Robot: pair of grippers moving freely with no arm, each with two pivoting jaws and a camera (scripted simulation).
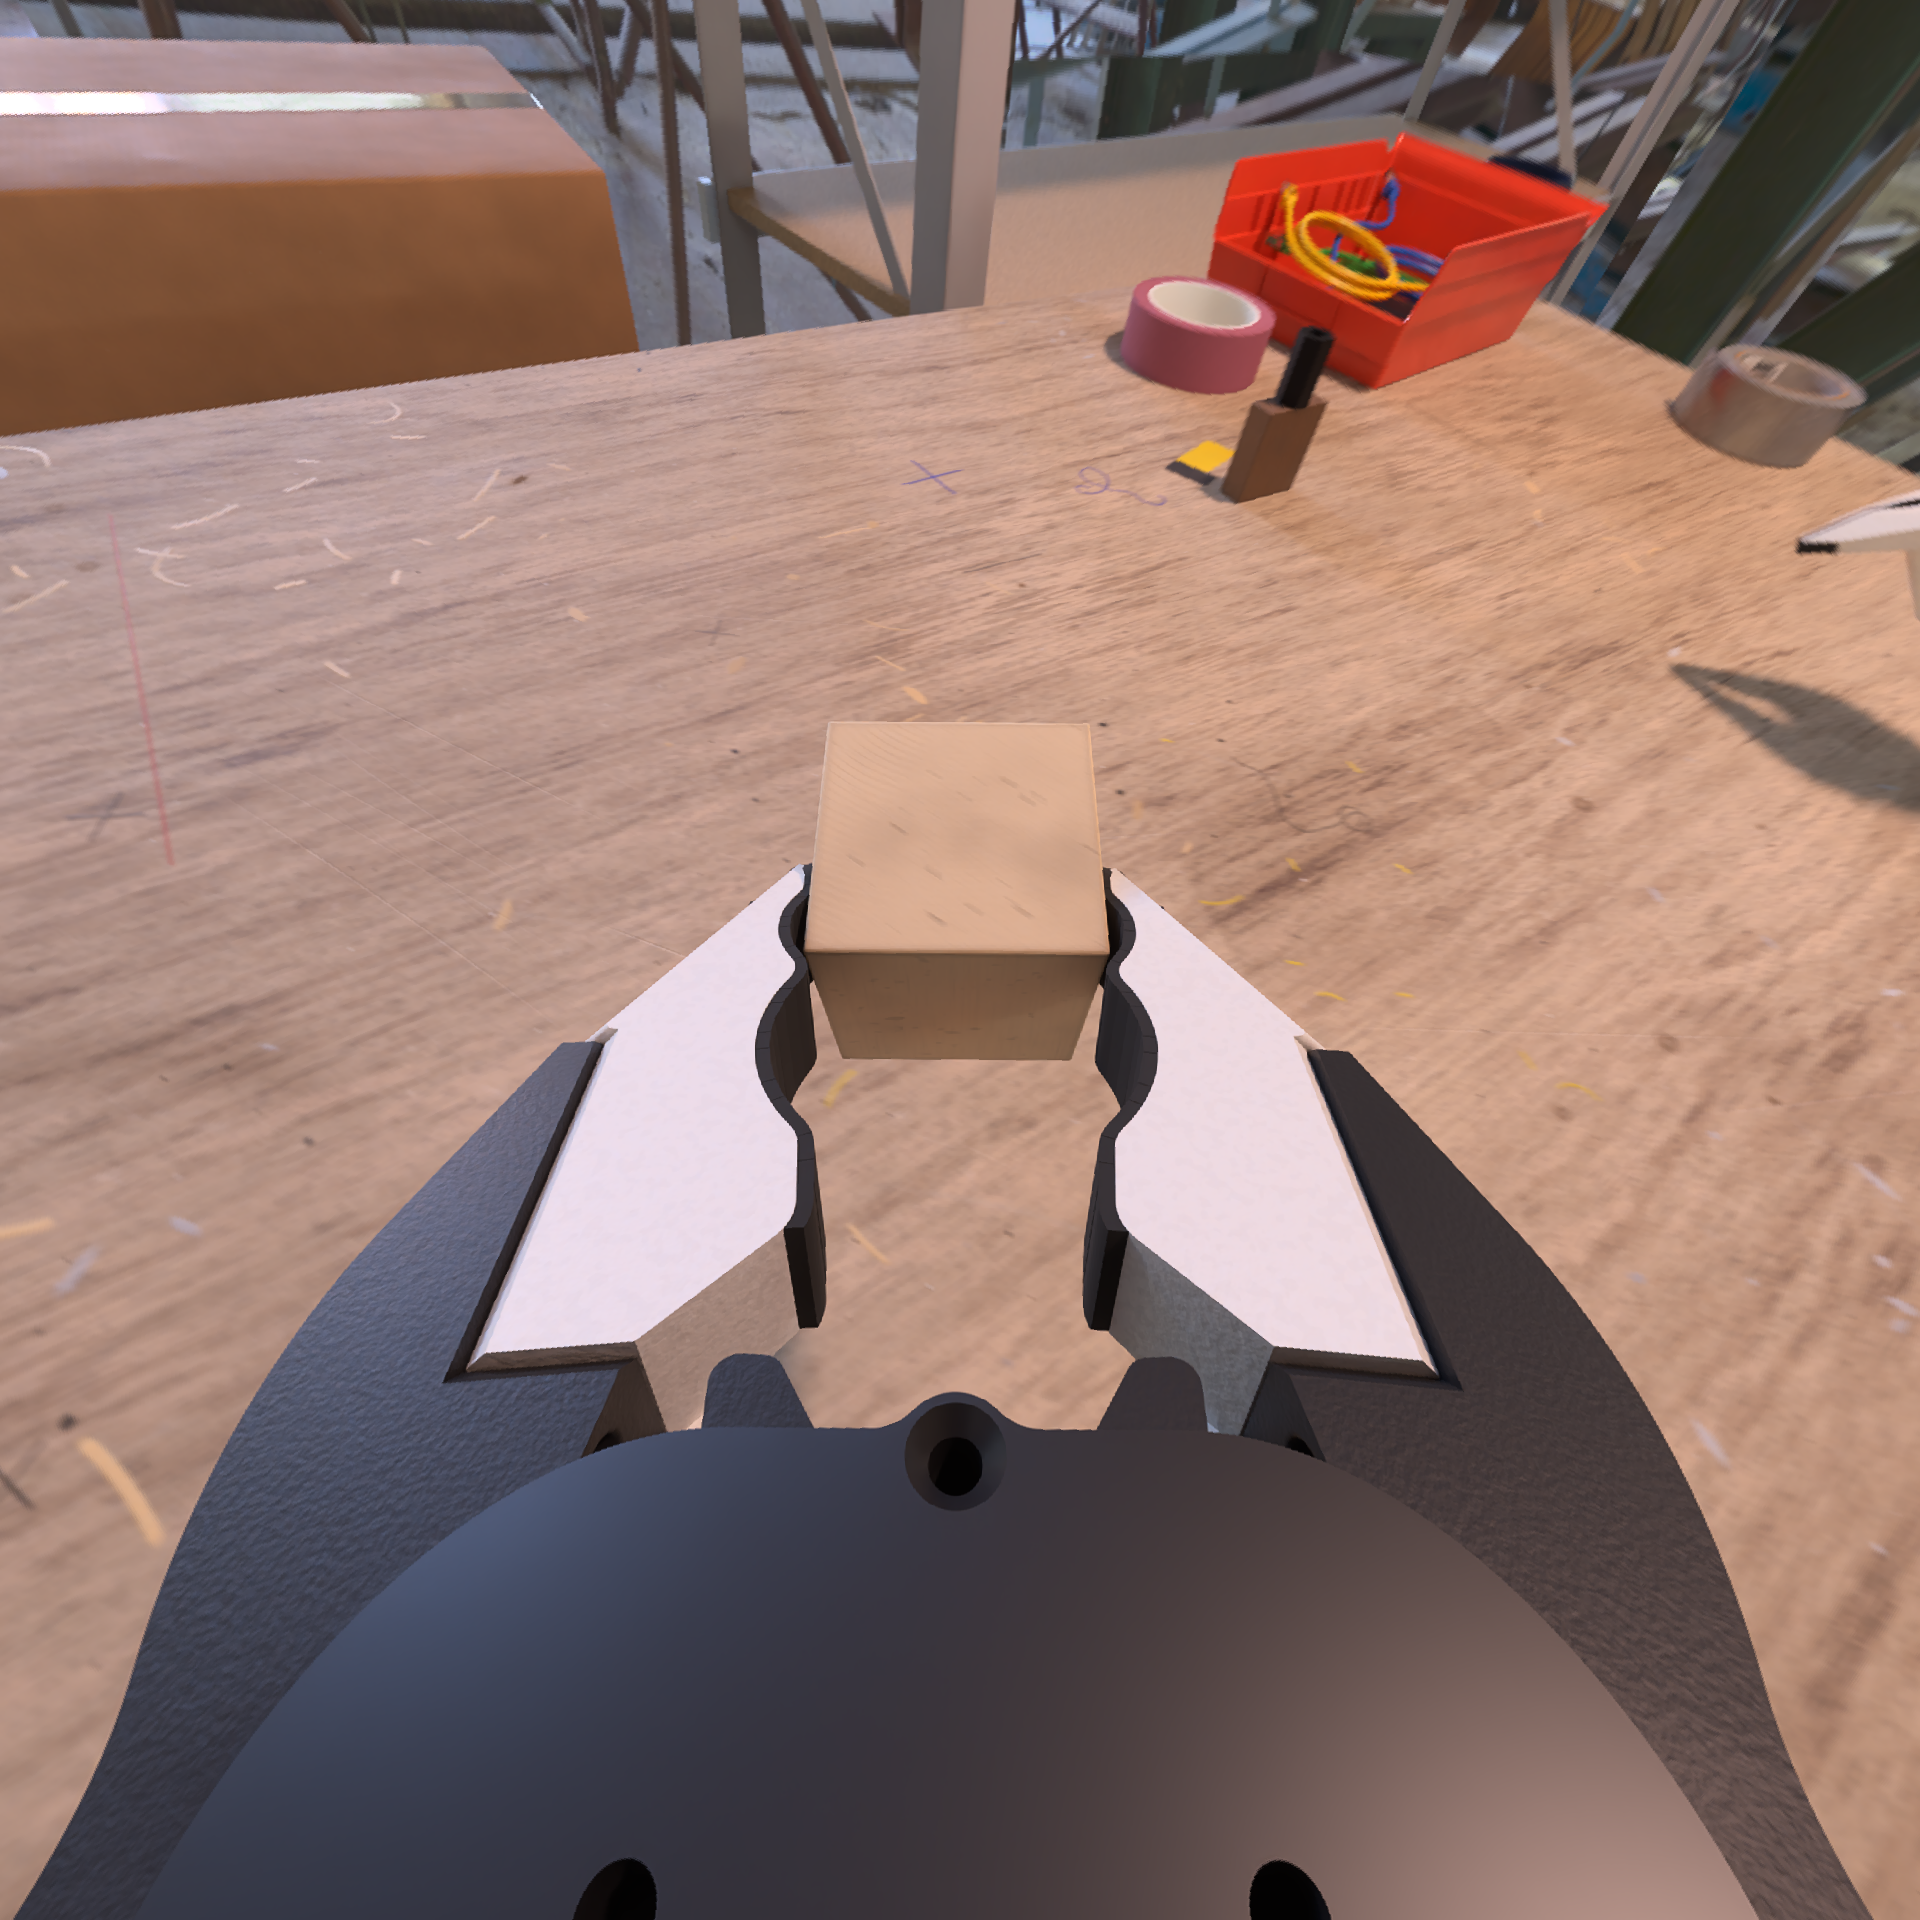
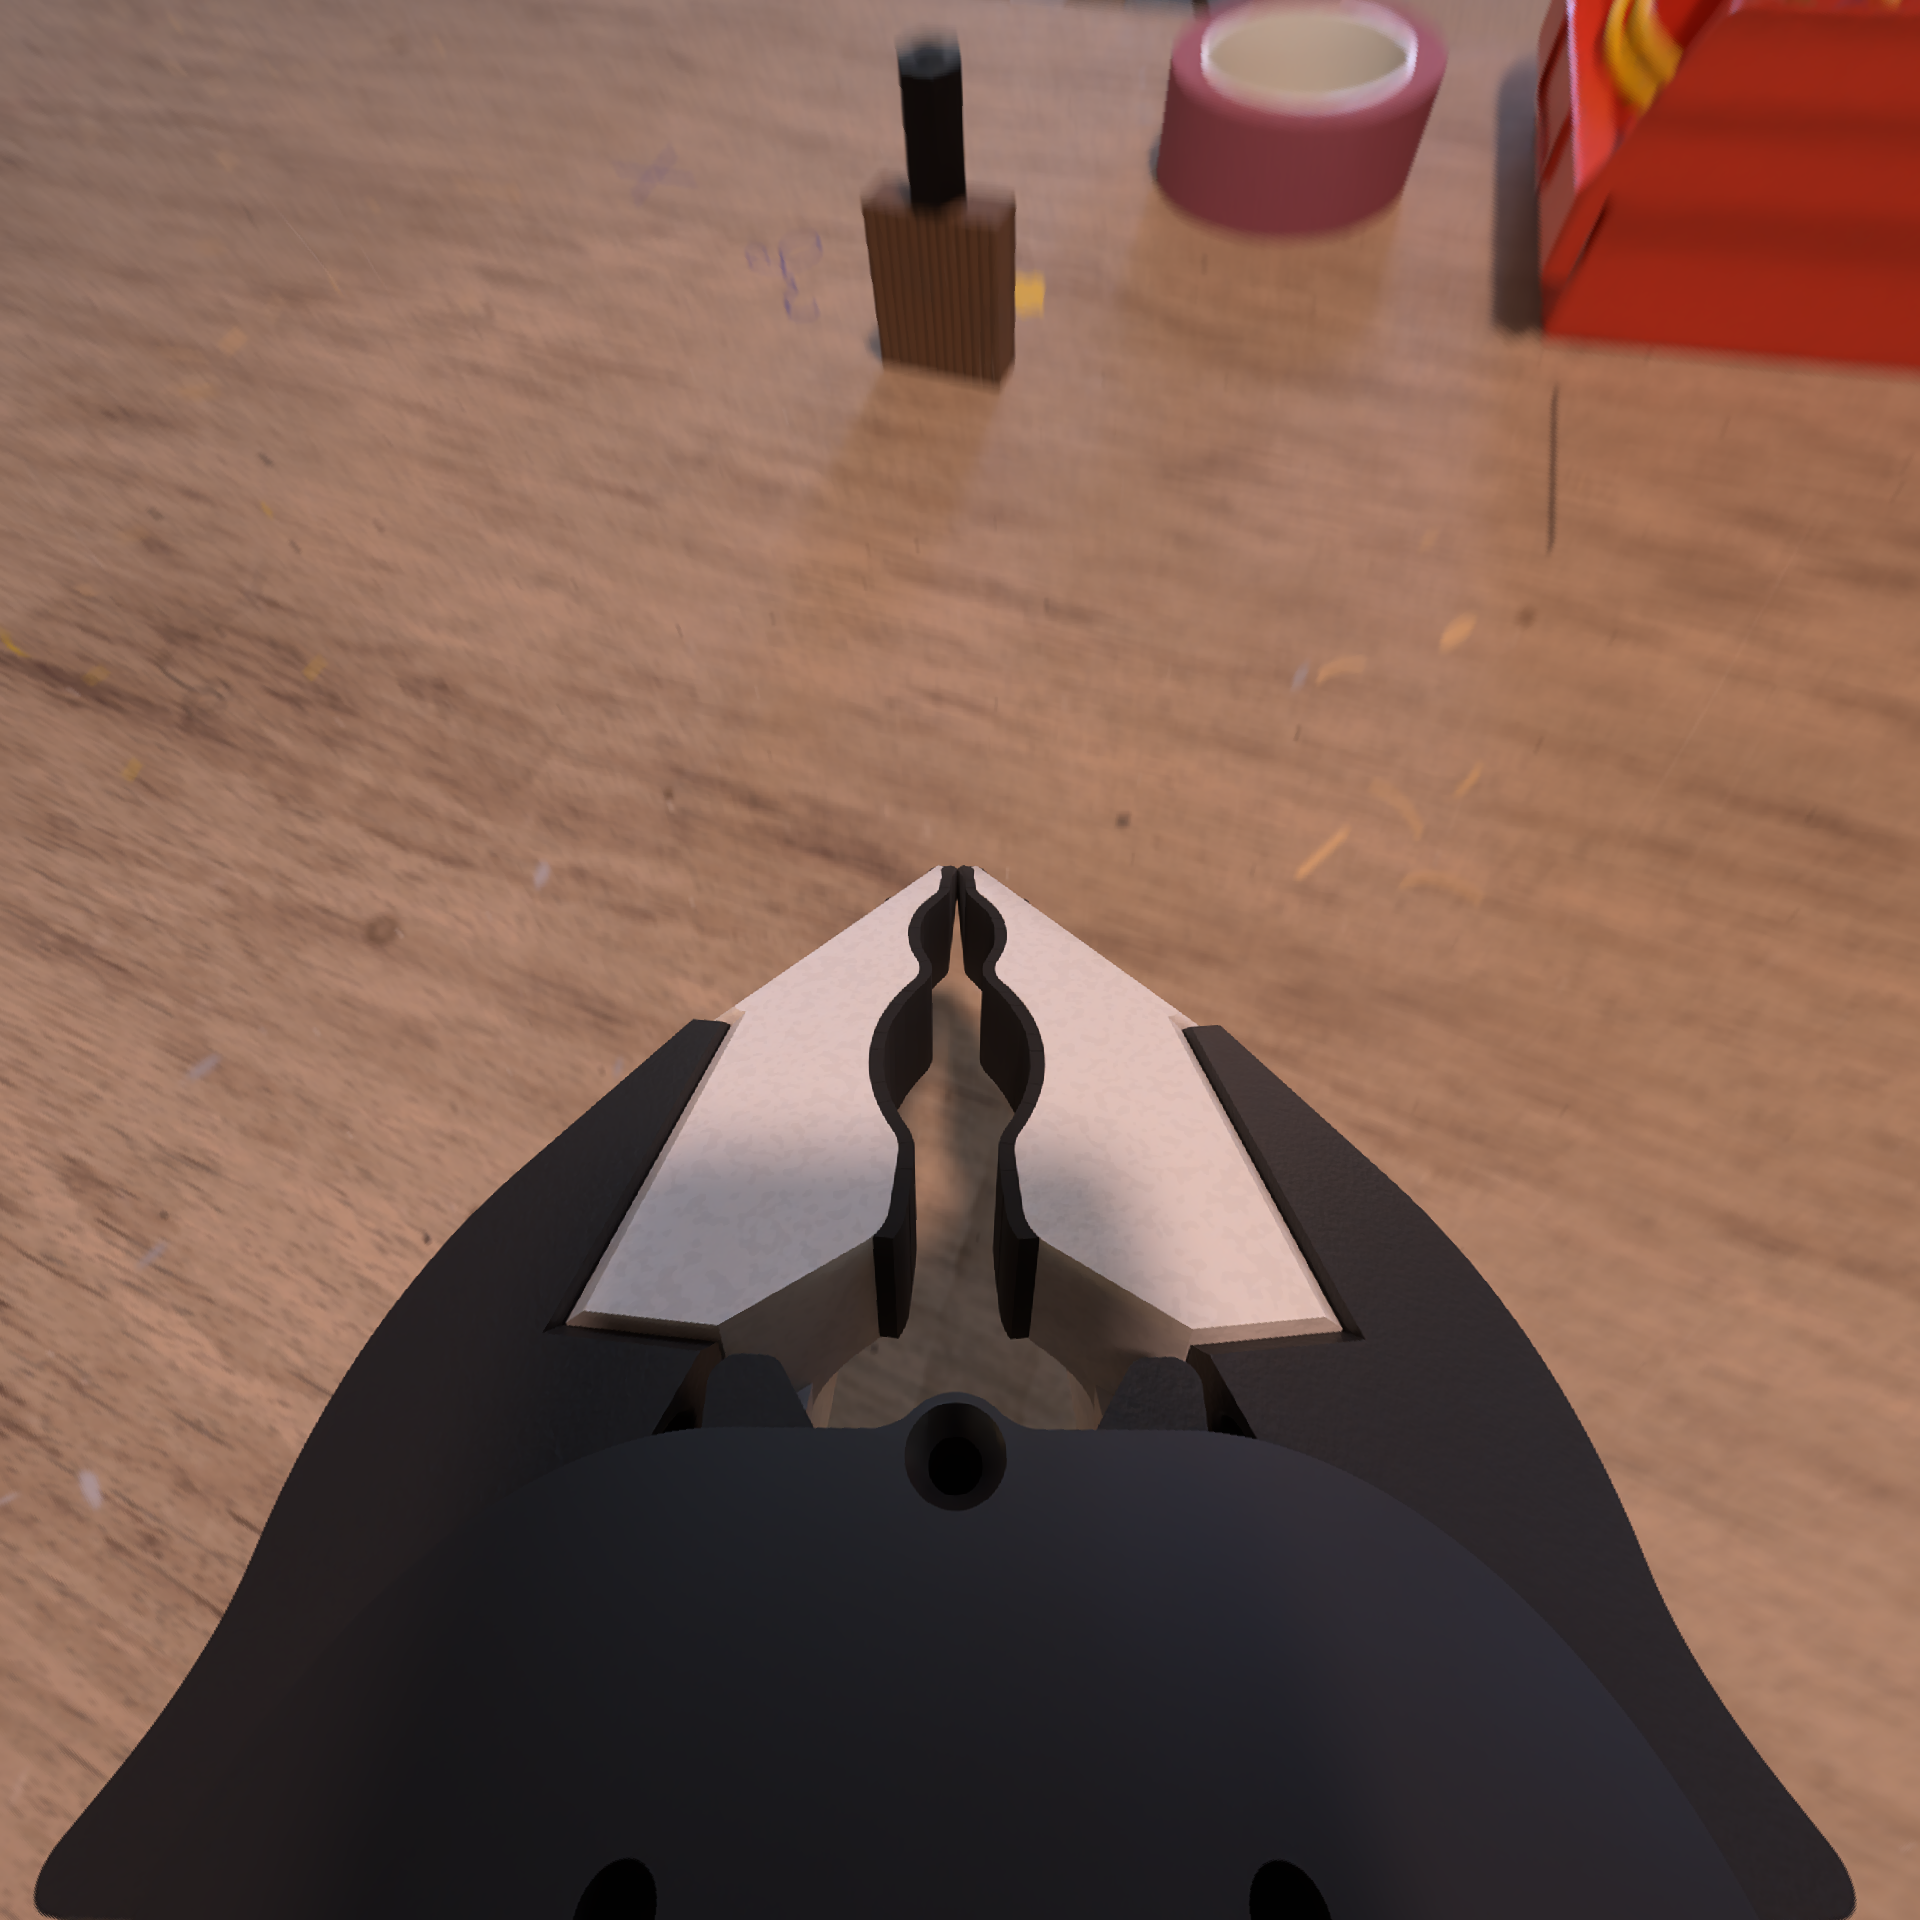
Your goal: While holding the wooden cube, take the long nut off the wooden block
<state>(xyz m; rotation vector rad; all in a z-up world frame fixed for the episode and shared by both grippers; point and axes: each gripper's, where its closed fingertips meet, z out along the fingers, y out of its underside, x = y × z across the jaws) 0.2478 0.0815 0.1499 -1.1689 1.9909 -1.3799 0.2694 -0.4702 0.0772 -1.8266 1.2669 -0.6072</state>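
Left gripper (image 1: 954, 914) is clamping the wooden cube (image 1: 956, 862). Right gripper (image 2: 956, 878) is pointing, fingers together, toward the long nut (image 2: 930, 120) standing in the wooden block (image 2: 940, 286).

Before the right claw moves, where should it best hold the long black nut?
Probably the upper part of the long black nut, approached level from the near side: it stands upright, clear above the brown wooden block. The shut right claw must open first.

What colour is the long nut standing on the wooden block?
Black. The long nut shows best in the right wrist view, upright atop the brown wooden block.
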